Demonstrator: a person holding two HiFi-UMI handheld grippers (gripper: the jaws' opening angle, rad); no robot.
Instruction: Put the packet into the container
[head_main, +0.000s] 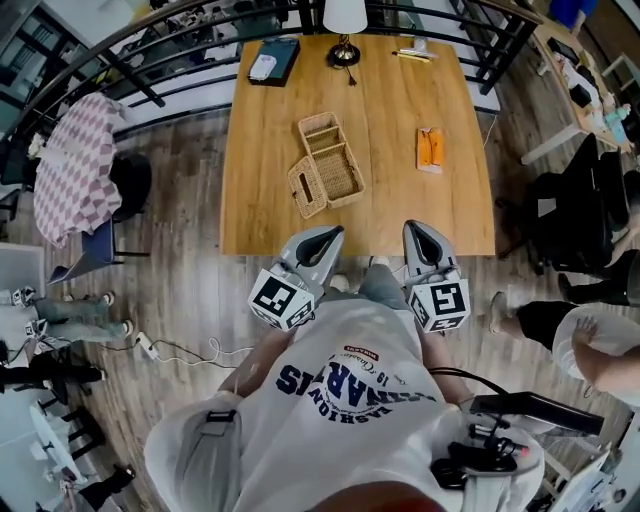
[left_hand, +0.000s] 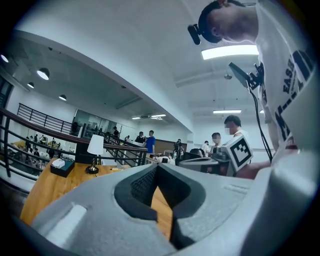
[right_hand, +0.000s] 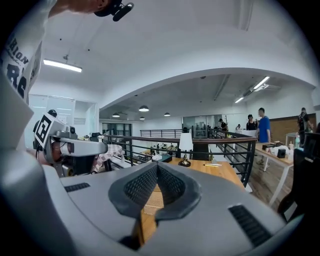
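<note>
The orange packet (head_main: 430, 148) lies flat on the table (head_main: 390, 215), to the right of the open wicker basket (head_main: 357, 182) and well apart from it. A lamp (head_main: 345, 45) stands beyond the basket, at the far edge. On the near side of the basket, over the table's edge, the left gripper (head_main: 331, 236) and right gripper (head_main: 414, 228) each have their jaws pinched together on nothing.

pkt (head_main: 429, 149): orange | container (head_main: 335, 172): tan woven | table (head_main: 400, 210): lt wood | cloth (head_main: 72, 165): pink/wht check
</note>
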